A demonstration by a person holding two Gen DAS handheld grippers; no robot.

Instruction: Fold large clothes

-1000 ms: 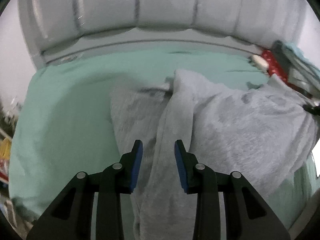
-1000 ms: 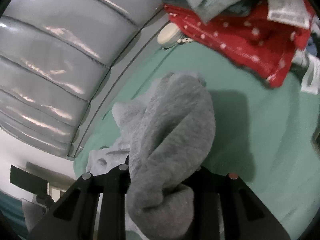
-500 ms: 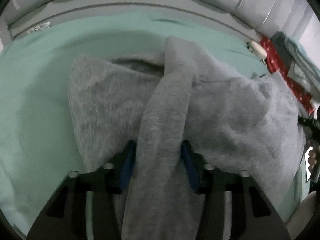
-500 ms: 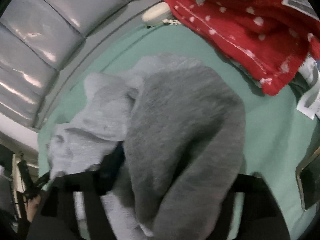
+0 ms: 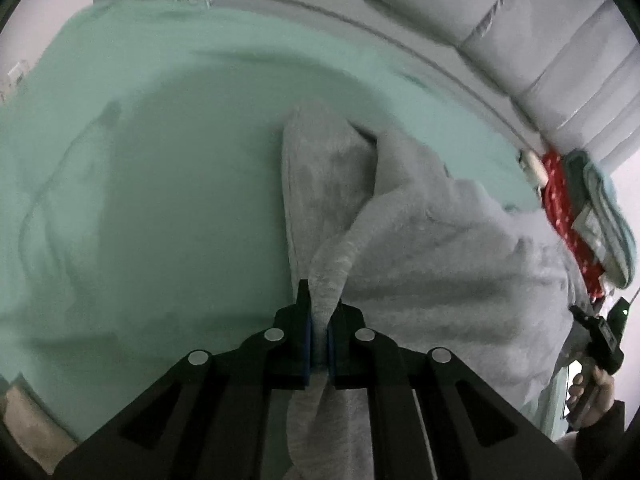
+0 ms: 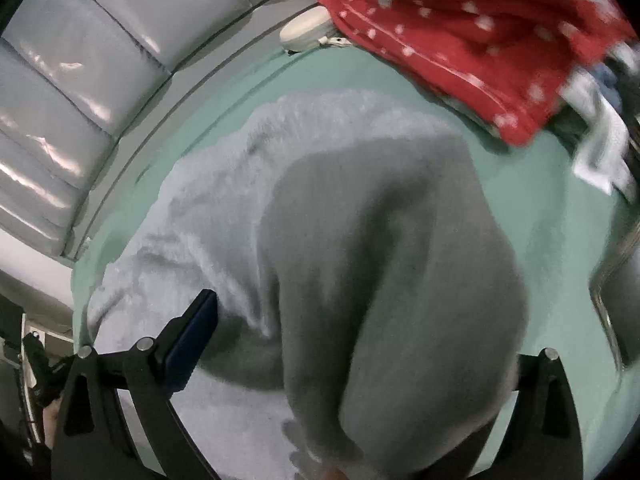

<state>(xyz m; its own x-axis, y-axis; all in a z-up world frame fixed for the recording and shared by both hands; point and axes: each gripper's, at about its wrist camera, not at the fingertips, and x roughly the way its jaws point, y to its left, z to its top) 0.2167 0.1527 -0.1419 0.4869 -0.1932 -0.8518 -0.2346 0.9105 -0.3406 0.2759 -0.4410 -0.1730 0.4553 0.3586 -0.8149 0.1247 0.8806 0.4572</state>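
Left wrist: left gripper (image 5: pixel 318 326) is pressed together on a narrow band of the grey garment (image 5: pixel 432 256), which looks like a sleeve or a bunched edge. Garment lies on the green sheet (image 5: pixel 160 184), its bulk to the right of the jaws, reaching toward the red cloth (image 5: pixel 568 216) by the headboard (image 5: pixel 500 36). Right hand (image 5: pixel 592 384) shows at the far right edge with its tool. Long axis here seems to run from the jaws up and away toward the headboard, the far end a rounded corner; exact garment type unclear. Risk: the pinch holds only a thin strip, so a pull could slide it out or drag the whole pile instead of laying a fold

Right wrist: right gripper (image 6: pixel 360 340) is spread wide, its jaws having just been opening; a dark grey fold of the garment (image 6: pixel 392 280) drapes between and over them, hiding the right finger. Pads do not appear to press it. Paler part spreads left toward the headboard. Risk: fabric stays hooked on the open finger and gets lifted when the tool withdraws, undoing the fold; the bulge may also settle lumpy, close to the red cloth
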